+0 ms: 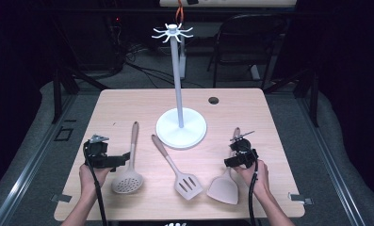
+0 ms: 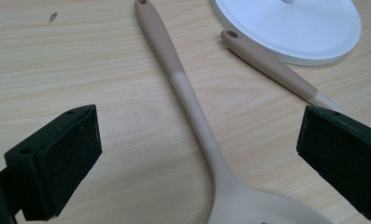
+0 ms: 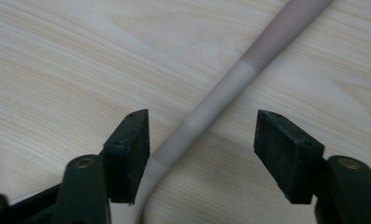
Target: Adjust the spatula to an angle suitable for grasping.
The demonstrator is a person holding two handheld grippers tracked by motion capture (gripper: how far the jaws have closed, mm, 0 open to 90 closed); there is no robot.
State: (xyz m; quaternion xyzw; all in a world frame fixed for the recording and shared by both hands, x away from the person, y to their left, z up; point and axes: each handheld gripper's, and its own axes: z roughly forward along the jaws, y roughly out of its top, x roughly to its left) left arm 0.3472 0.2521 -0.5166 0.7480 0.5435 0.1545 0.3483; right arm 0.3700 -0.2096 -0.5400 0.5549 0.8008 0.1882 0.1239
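While the solid spatula [image 1: 226, 186] is lying flat at the table's [image 1: 128, 101] front right, its handle [image 3: 230, 88] is running betw. the right gripper's [image 1: 241, 157] jaws, which are standing apart w/ no pad pressing on it. Left gripper [image 1: 110, 160] is sitting wide open beside the skimmer spoon [image 1: 128, 176]; slotted turner [image 1: 182, 176] and white stand [image 1: 181, 127] are lying mid-table.

Bright table, dark surroundings, sharp close-ups
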